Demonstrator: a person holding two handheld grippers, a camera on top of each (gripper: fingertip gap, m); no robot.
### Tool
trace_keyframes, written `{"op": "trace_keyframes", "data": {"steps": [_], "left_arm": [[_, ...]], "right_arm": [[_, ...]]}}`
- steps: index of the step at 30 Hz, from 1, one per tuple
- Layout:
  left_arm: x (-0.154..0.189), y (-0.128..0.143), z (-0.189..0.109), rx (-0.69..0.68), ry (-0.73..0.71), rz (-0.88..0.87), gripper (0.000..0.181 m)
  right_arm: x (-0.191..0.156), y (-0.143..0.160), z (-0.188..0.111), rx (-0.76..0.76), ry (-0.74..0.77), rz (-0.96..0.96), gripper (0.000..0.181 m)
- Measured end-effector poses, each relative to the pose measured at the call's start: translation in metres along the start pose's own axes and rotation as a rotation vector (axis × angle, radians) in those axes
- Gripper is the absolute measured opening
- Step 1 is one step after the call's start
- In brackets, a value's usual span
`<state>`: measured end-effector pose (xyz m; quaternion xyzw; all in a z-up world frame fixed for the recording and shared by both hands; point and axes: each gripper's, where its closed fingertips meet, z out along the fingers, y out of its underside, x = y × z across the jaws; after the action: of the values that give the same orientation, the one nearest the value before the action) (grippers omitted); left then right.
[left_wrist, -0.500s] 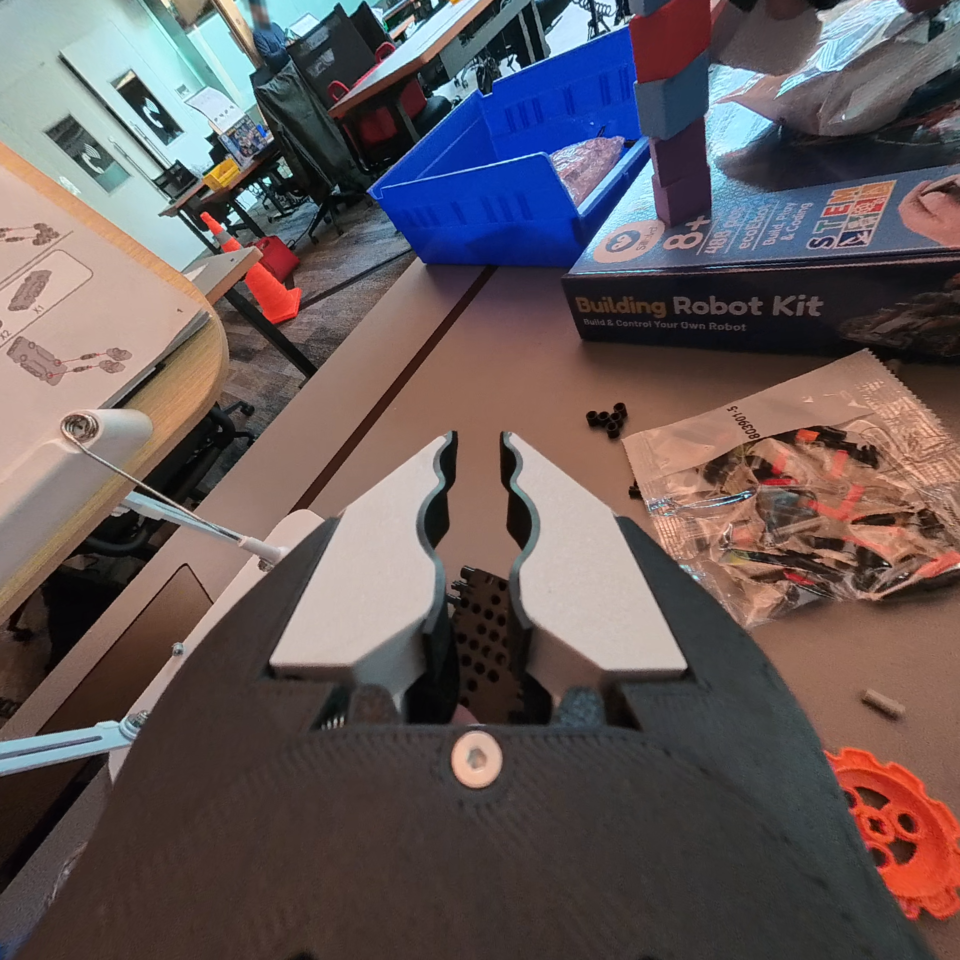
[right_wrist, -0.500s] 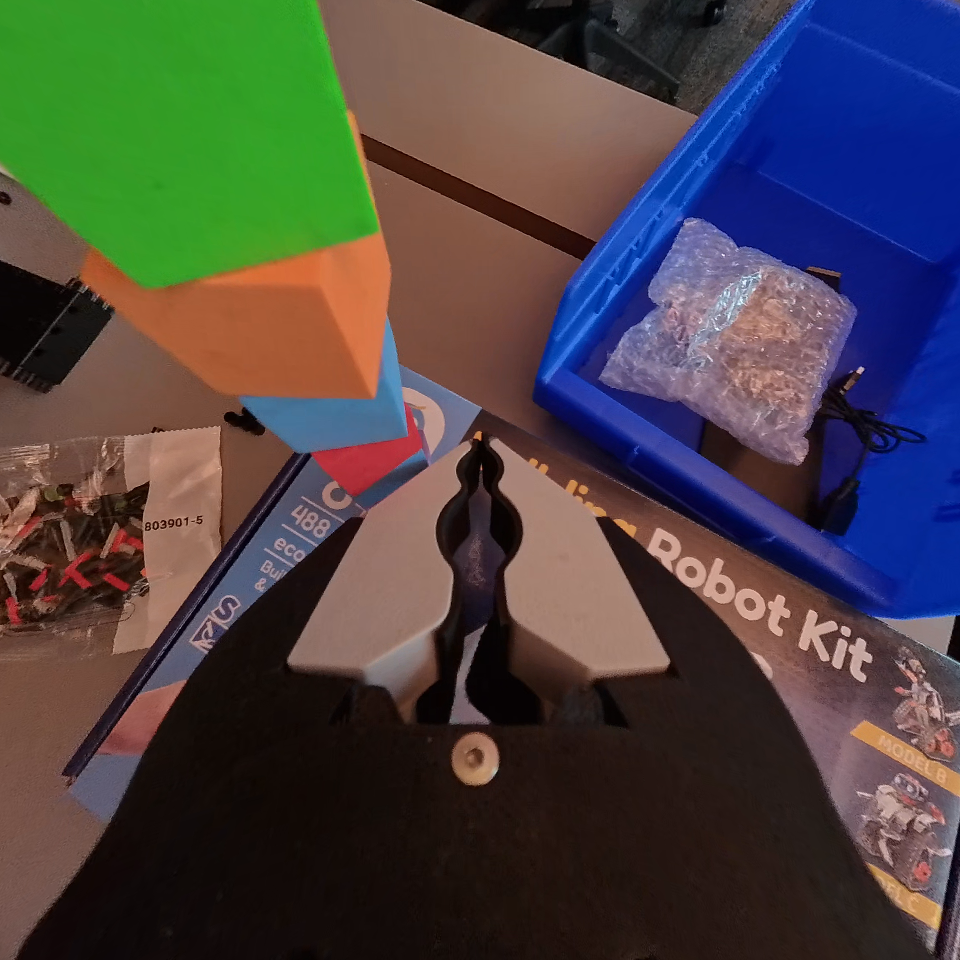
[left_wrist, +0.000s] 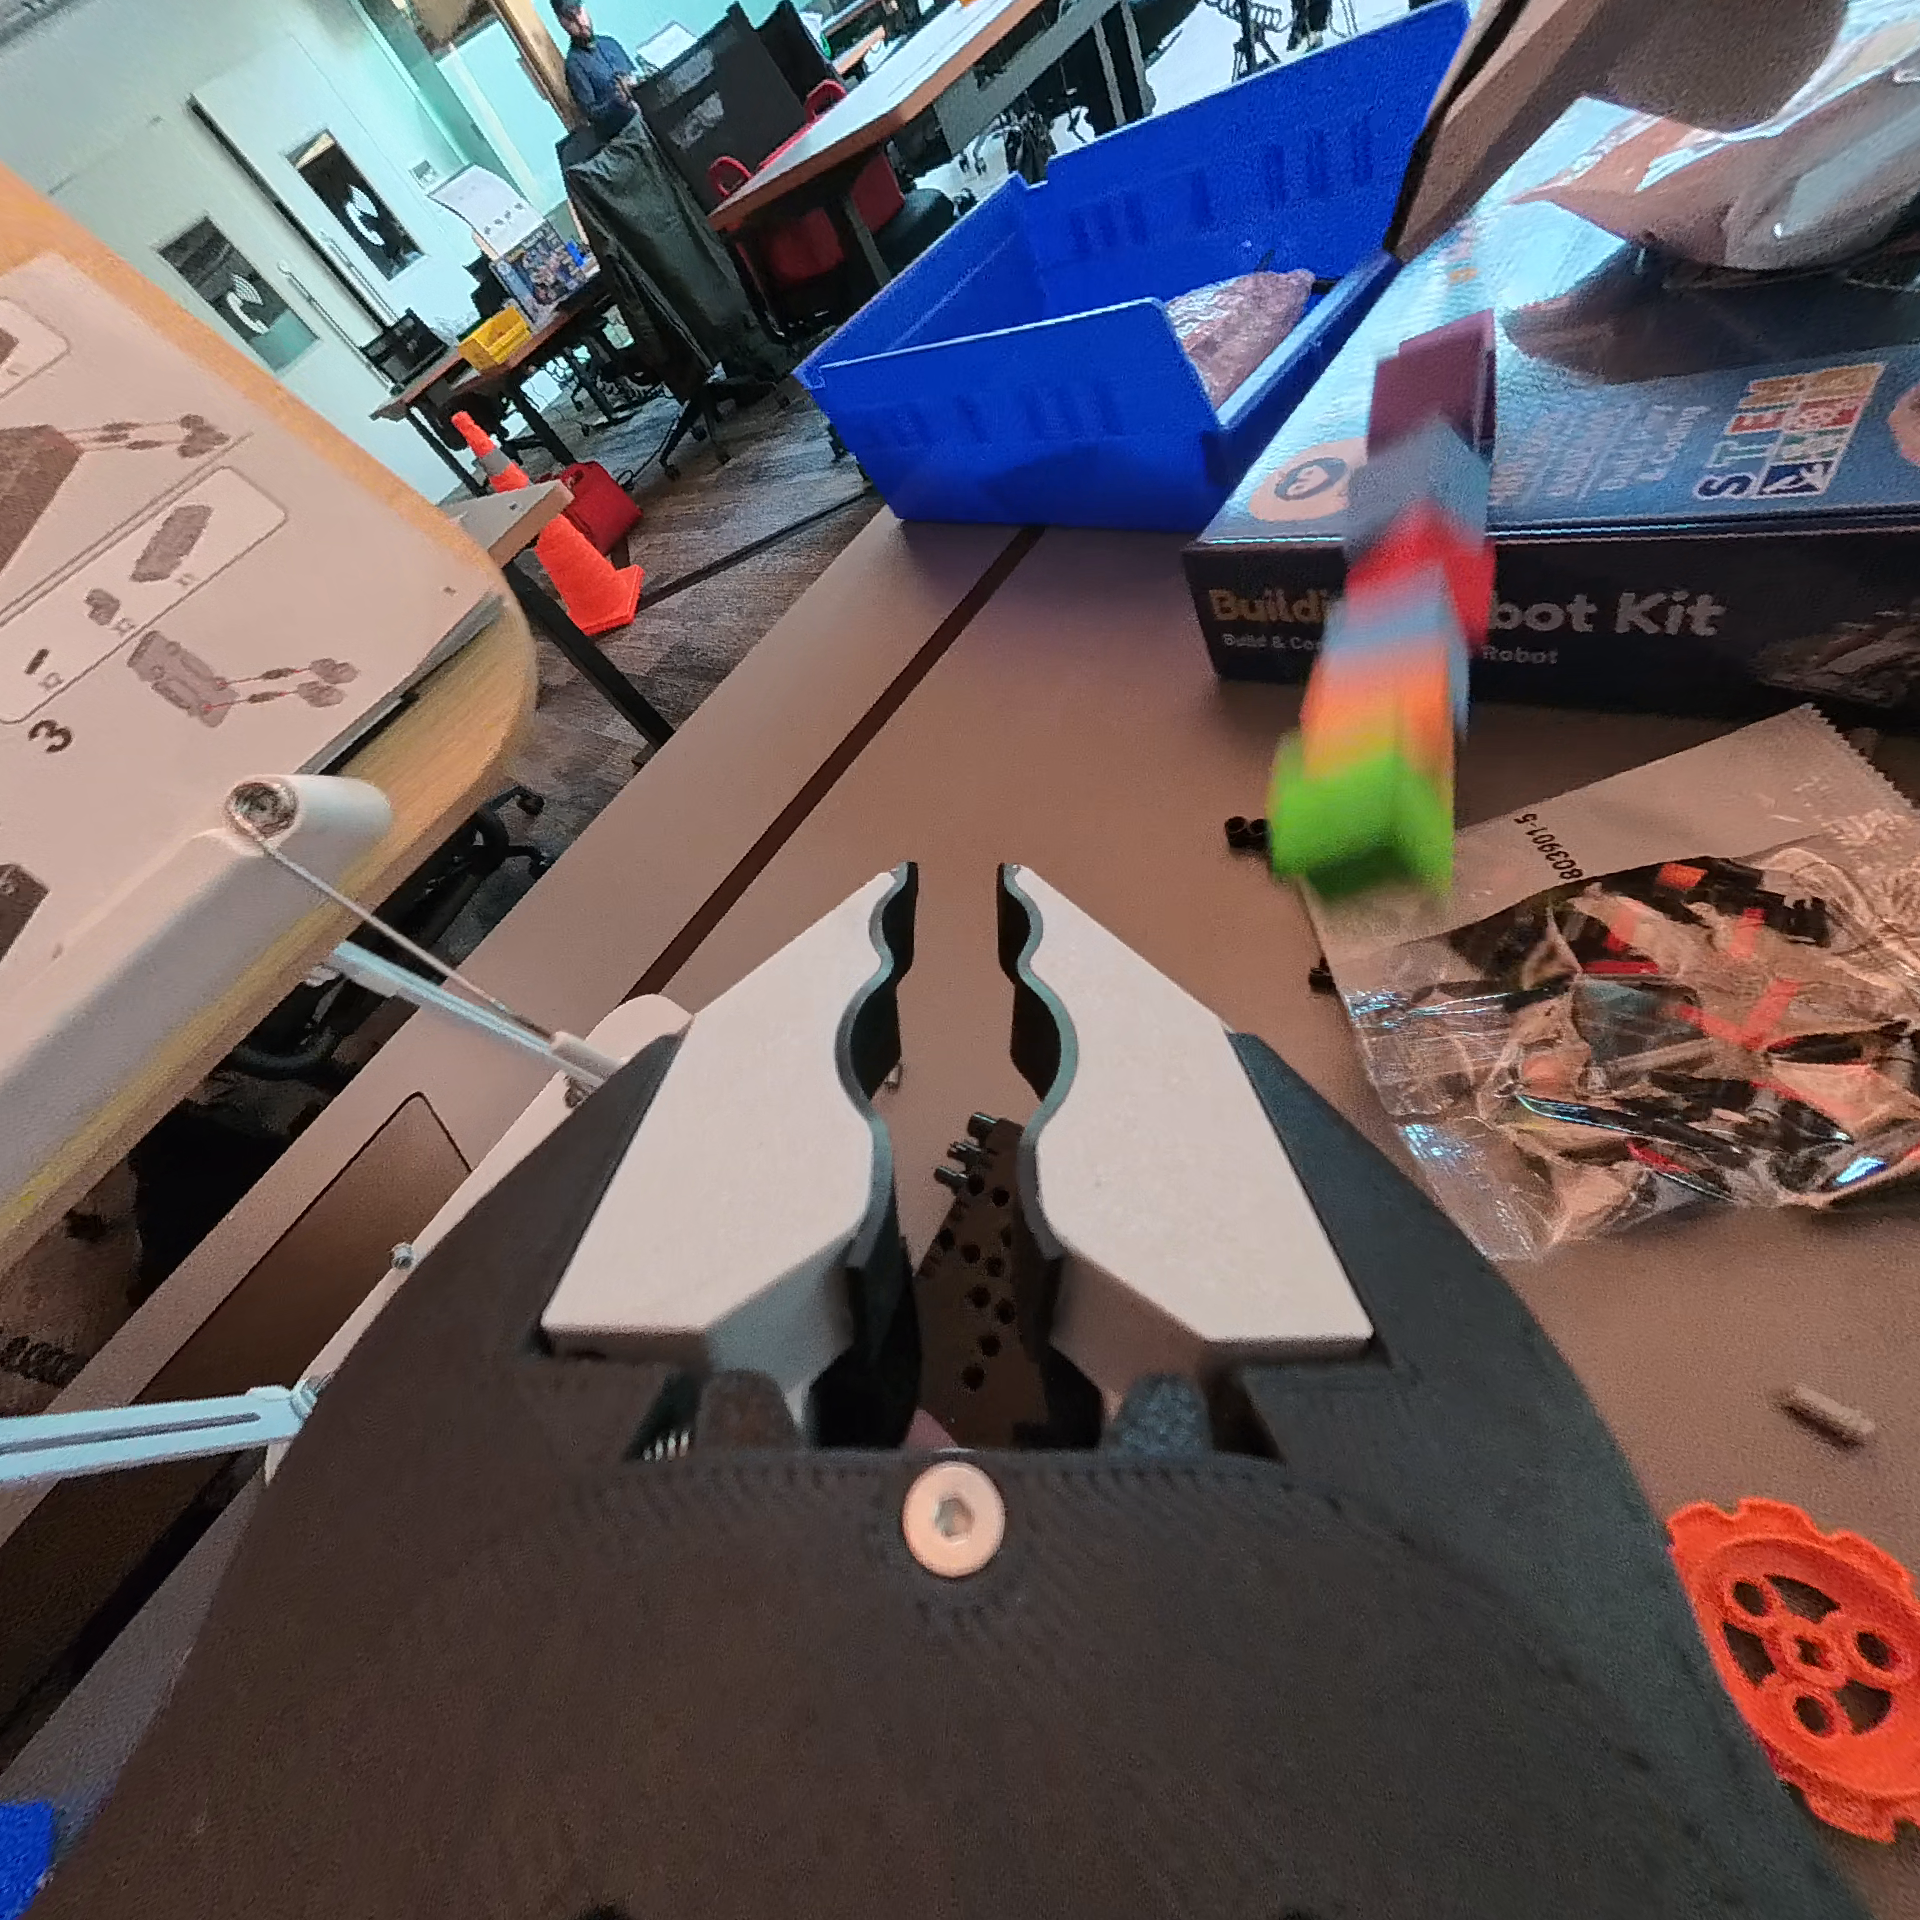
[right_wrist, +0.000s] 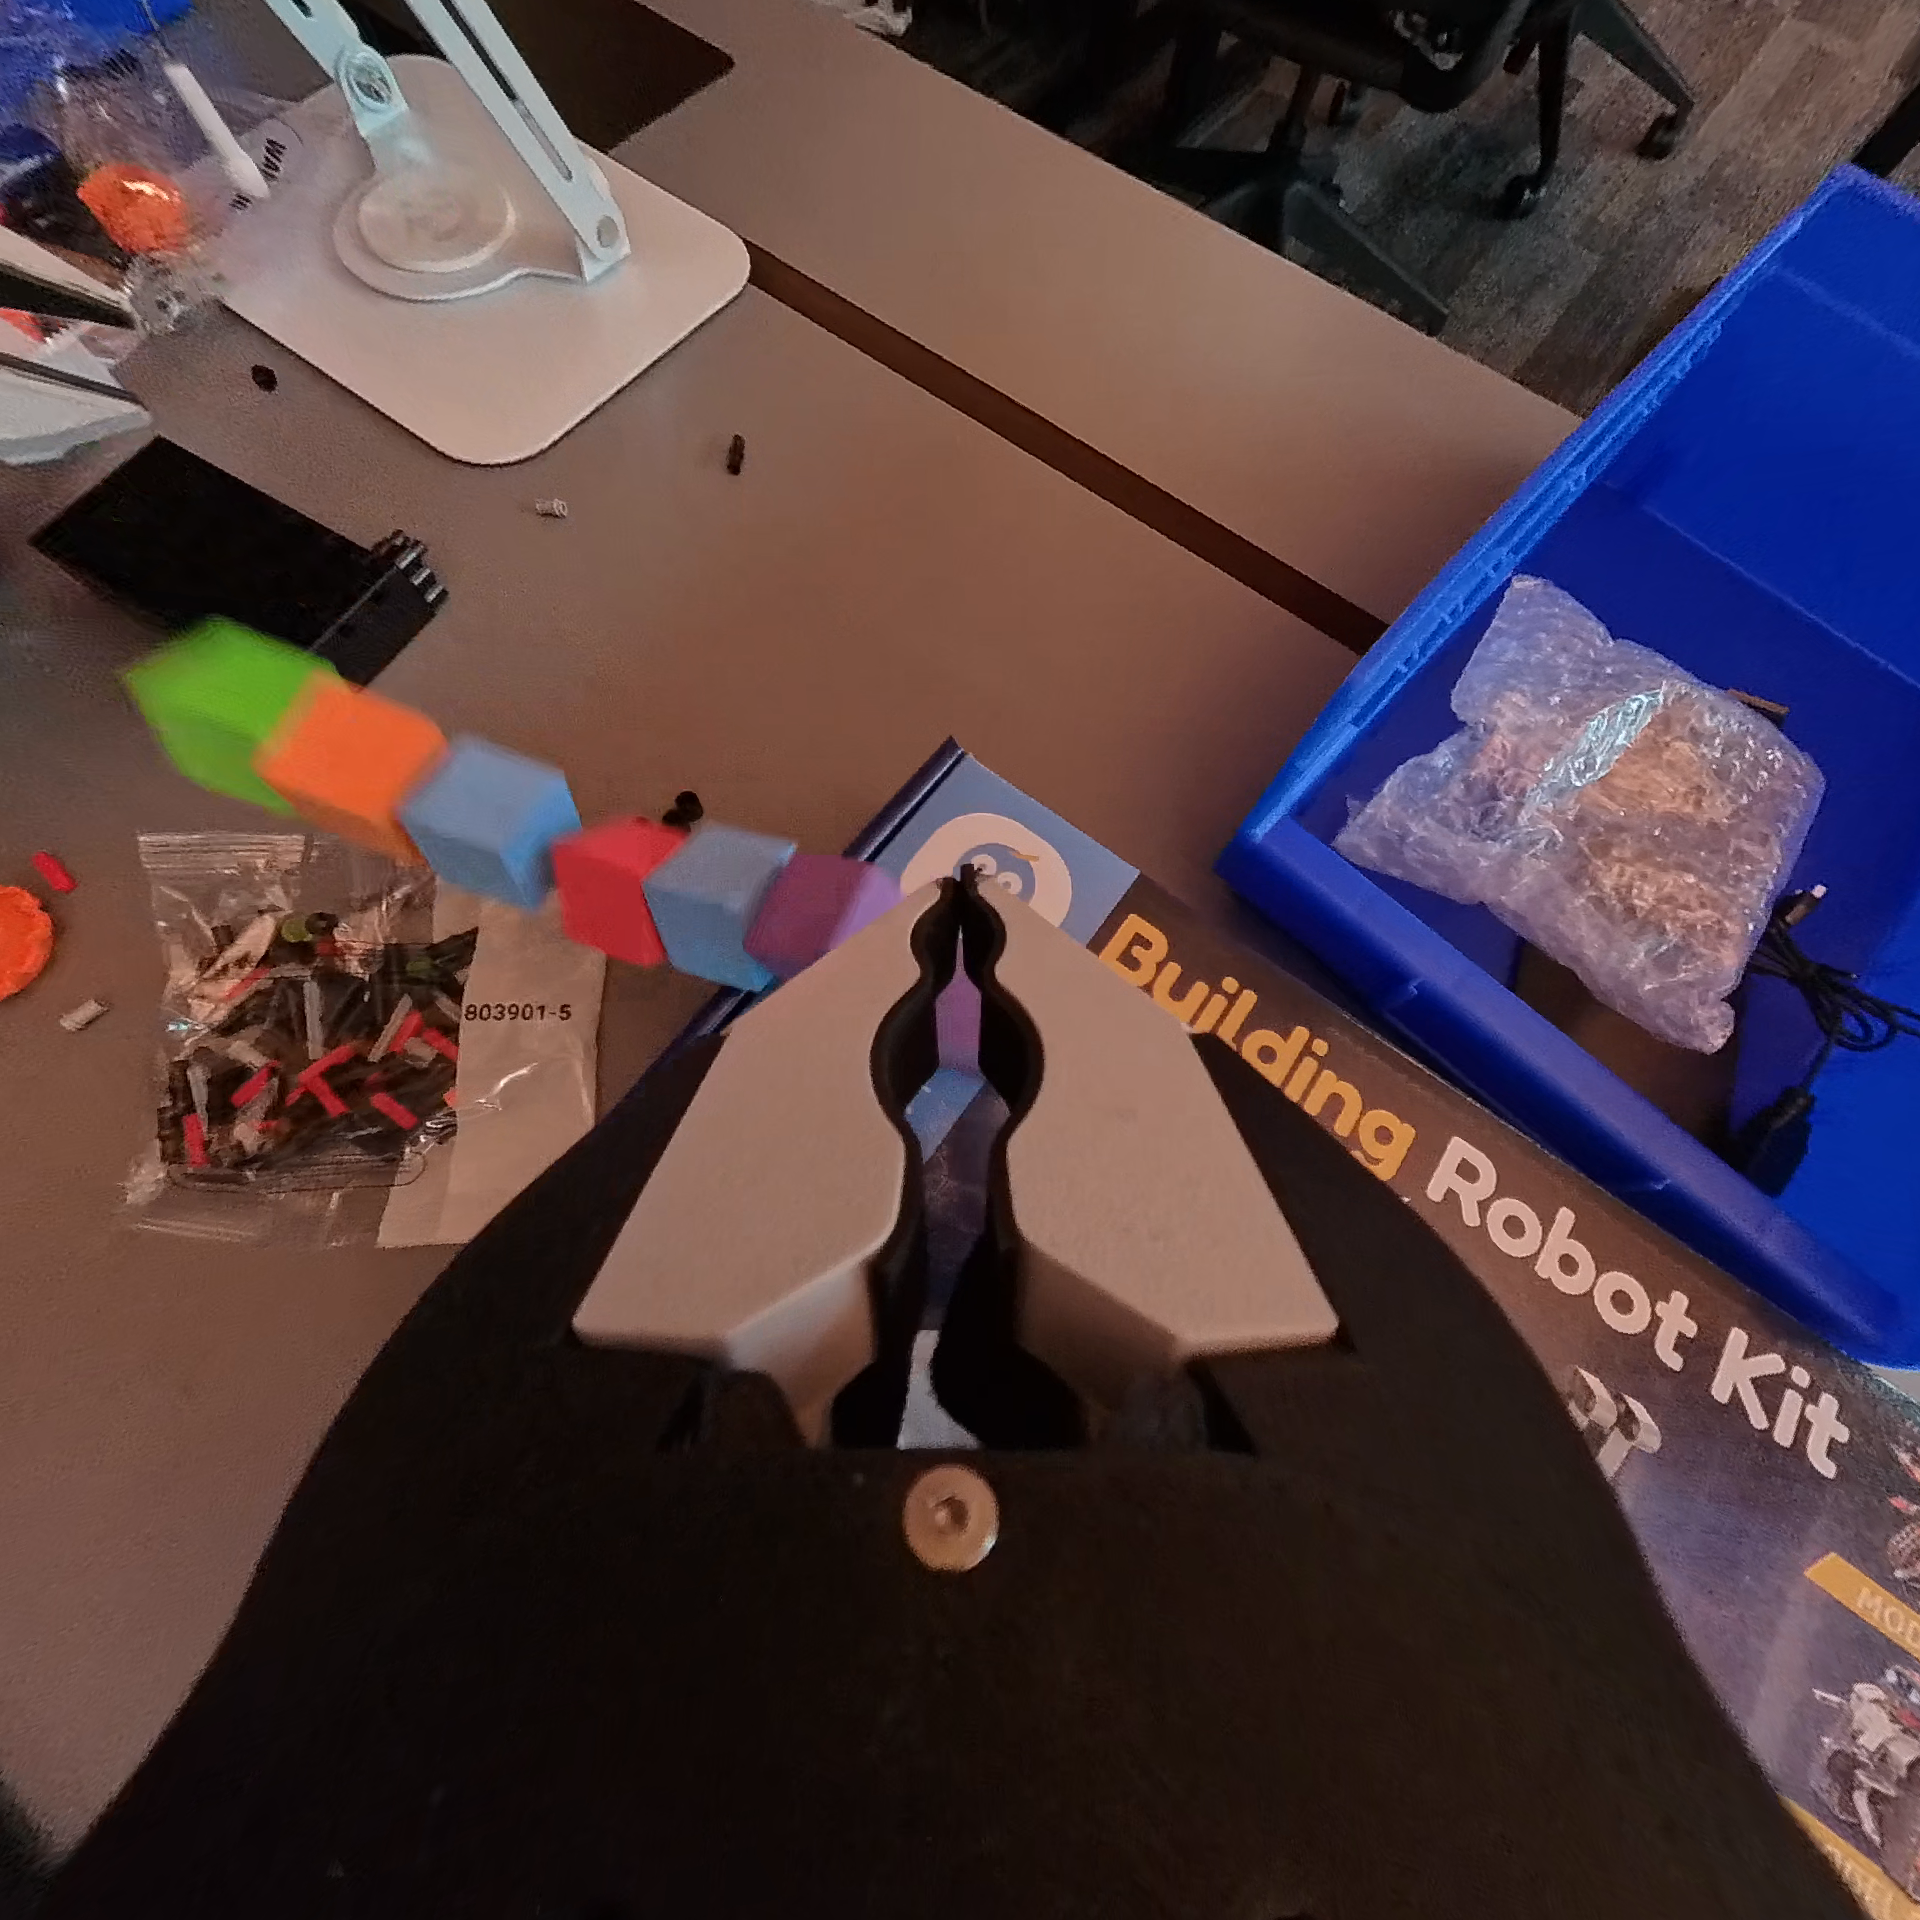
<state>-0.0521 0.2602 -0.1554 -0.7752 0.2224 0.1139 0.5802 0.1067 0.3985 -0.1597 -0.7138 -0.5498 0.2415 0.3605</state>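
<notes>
A tower of coloured cubes (right_wrist: 613, 883) is toppling off the dark kit box (right_wrist: 1351, 1122), blurred, in a leaning line. Its purple cube (right_wrist: 821, 909) is at the box corner and its green cube (right_wrist: 208, 696) is farthest out over the table. In the left wrist view the tower (left_wrist: 1403, 623) tilts down with the green cube (left_wrist: 1361, 821) lowest. My right gripper (right_wrist: 961, 883) is shut and empty, its tips just beside the purple cube. My left gripper (left_wrist: 958, 883) is narrowly open and empty, above a black perforated plate (left_wrist: 971, 1278) on the table.
A blue bin (right_wrist: 1714, 623) holding a bubble-wrap packet (right_wrist: 1590, 810) stands beside the box. A clear bag of small parts (right_wrist: 301, 1039) lies below the falling cubes. An orange gear (left_wrist: 1818, 1662), a white stand base (right_wrist: 468, 281) and an instruction booklet (left_wrist: 156, 582) are nearby. The left gripper's tips are roughly 20 centimeters from the right gripper's.
The cube tower stood upright on the box and now tips over toward the table. The right gripper has drawn back and higher. The left gripper has hardly moved.
</notes>
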Motion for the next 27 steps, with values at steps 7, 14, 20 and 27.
{"op": "trace_keyframes", "data": {"steps": [7,14,20,27], "left_arm": [[-0.009,0.003,-0.004,0.001,-0.011,-0.035,0.012],[-0.001,0.006,-0.001,-0.024,0.016,-0.016,0.013],[0.005,0.008,0.002,-0.038,0.042,-0.01,0.014],[0.009,0.01,0.003,-0.051,0.06,-0.001,0.015]], "right_arm": [[-0.006,-0.01,-0.017,0.071,0.005,0.013,0.0],[-0.004,-0.005,-0.027,0.069,0.056,0.029,0.016],[-0.004,0.022,-0.013,-0.104,0.091,-0.033,0.041],[-0.038,0.011,0.011,-0.148,0.015,-0.205,0.05]]}}
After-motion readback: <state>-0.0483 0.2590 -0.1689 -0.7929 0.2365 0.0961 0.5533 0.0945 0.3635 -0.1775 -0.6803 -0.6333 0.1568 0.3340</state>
